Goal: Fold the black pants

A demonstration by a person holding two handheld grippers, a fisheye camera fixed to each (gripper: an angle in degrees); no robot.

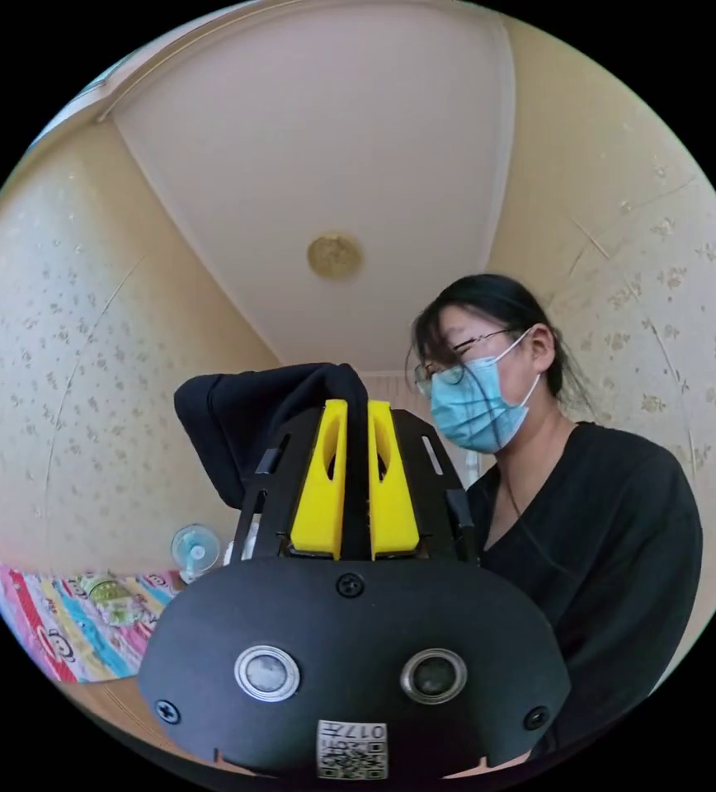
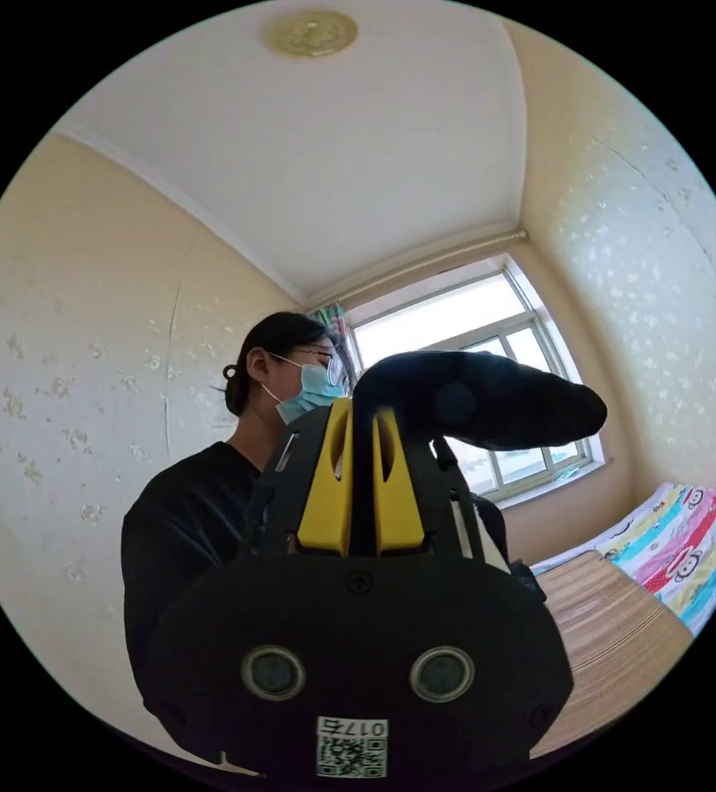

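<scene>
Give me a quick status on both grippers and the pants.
Left gripper shut on black pants. Right gripper shut on them too, cloth draped over its tips. Both raised toward ceiling. Nothing in the way.

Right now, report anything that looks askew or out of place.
Nothing damaged or spilled. Both grippers point up toward the ceiling: the left gripper and right gripper each pinch black pants fabric that flops sideways over the jaws, unfolded.

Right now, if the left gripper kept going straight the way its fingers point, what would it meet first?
The black pants already clamped in the left gripper lead the way. Beyond that fabric the line runs up toward the white ceiling, with nothing visibly between, though depth is hard to judge in this fisheye view.
</scene>
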